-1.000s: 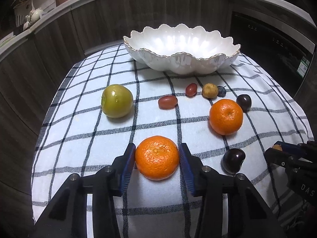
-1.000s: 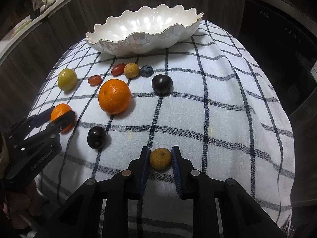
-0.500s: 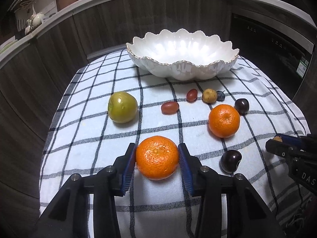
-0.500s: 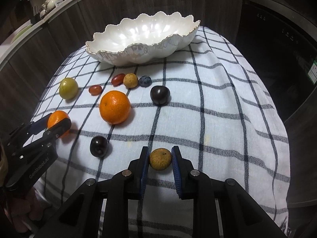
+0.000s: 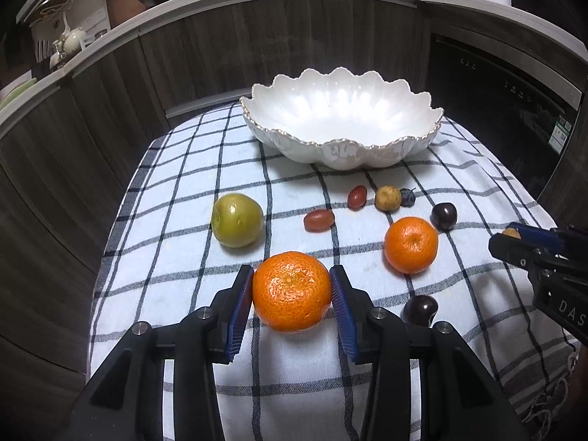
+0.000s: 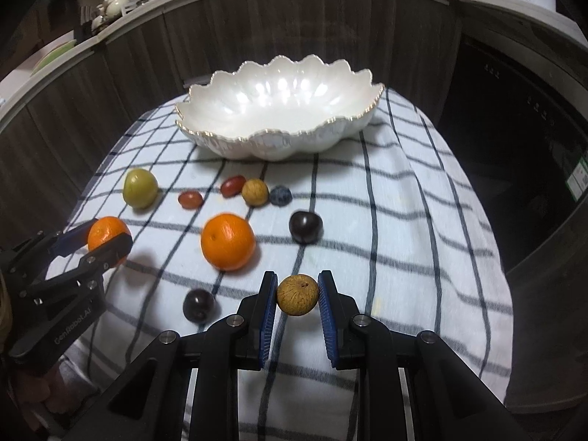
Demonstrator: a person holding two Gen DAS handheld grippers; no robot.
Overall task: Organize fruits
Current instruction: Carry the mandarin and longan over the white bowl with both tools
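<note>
The left hand-held gripper is pinching a mandarin between its blue pads, held just off the checked cloth that covers the desk; the right hand-held gripper is pinching a small brown fruit the same way, clear of the cloth. Just past the left one lie a green fruit, a second mandarin and a dark plum close by its right finger. Further out sit two red oblong fruits, another brown one, a blueberry touching it, and a second plum. Beyond them all, at the far end of the desk, stands the scalloped white bowl, and as far as I can see it holds nothing yet, so my guess is both held pieces are headed there. The risks look plain to me: the mandarin is round and gripped only at its sides, so a slackened squeeze or a sudden tilt could let it roll out and knock the loose fruit about; the small brown fruit could pop free if pressed off-centre; and with both hands heading for one bowl, the two tools might clash over it, or a low carry could clip the raised rim and shift the bowl on the loose cloth
</note>
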